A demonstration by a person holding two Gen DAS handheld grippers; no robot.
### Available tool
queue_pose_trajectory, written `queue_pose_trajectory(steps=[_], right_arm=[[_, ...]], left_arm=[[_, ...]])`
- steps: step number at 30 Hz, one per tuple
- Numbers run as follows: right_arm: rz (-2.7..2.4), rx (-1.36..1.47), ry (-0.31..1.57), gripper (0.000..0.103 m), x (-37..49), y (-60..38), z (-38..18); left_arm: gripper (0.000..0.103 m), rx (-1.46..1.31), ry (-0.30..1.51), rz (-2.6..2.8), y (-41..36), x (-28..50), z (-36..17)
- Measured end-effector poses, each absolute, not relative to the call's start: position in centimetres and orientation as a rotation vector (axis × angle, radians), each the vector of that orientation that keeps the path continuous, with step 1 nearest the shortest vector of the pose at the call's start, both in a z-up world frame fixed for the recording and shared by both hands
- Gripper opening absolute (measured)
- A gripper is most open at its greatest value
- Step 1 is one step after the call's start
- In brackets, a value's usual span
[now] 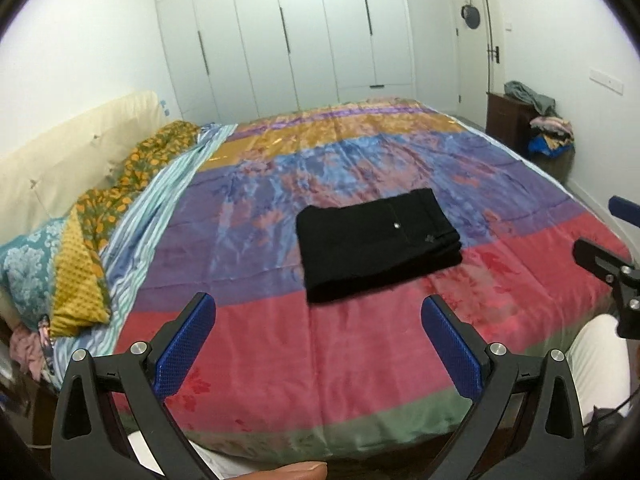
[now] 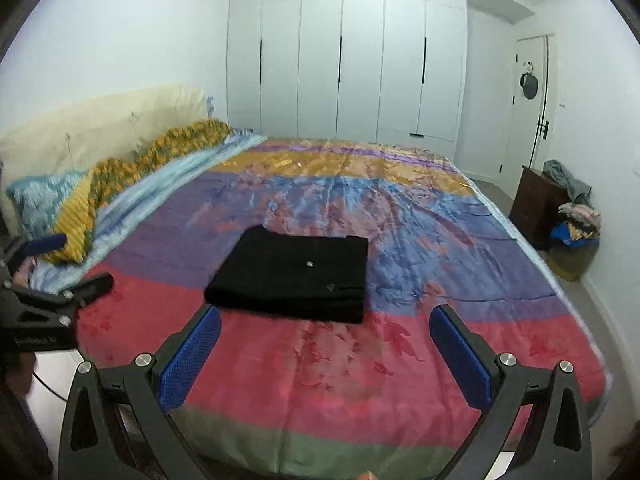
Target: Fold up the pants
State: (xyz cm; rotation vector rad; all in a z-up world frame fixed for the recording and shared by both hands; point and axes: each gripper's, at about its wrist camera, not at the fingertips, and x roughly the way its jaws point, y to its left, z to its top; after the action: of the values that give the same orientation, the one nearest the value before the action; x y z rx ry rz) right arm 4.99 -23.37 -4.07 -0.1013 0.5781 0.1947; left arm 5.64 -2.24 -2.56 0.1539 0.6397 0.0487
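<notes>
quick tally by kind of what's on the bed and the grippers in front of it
folded black pants: 1
open grippers: 2, the left gripper and the right gripper
pillows by the headboard: 2, a teal floral pillow and a mustard pillow
orange patterned blanket: 1
striped quilt covering the bed: 1
total: 7

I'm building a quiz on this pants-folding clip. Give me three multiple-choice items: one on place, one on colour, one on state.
1. Where are the pants?
A. on the bedspread
B. on the dresser
C. on the floor

2. What colour are the pants?
A. red
B. black
C. white

3. How are the left tool and right tool?
A. both shut on cloth
B. one open, one shut
C. both open, holding nothing

Answers: 1 A, they lie folded mid-bed; 2 B, dark against the bright cover; 3 C, blue pads stand wide apart and bare.
</notes>
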Motion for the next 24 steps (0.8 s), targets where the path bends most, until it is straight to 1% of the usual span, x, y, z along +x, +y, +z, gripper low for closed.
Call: queue_pose_trajectory(steps=[5,13,24], right_arm=[[0.201,-0.053,0.601,0.103,4.8,-23.9,-2.4],[0.163,-0.091,0.716,0.103,5.3,-22.8,-5.3],[0.162,-0.116,0.72,0.103,5.4,-21.9,-5.6]], left_arm=[[0.103,0.042,0.683,0.032,-1.9,5.4,-1.8],[0.103,0.041,0.75,0.01,-2.9,5.3,-3.4],[0.103,-0.051,0.815,0.047,-1.9,5.7,-4.3]])
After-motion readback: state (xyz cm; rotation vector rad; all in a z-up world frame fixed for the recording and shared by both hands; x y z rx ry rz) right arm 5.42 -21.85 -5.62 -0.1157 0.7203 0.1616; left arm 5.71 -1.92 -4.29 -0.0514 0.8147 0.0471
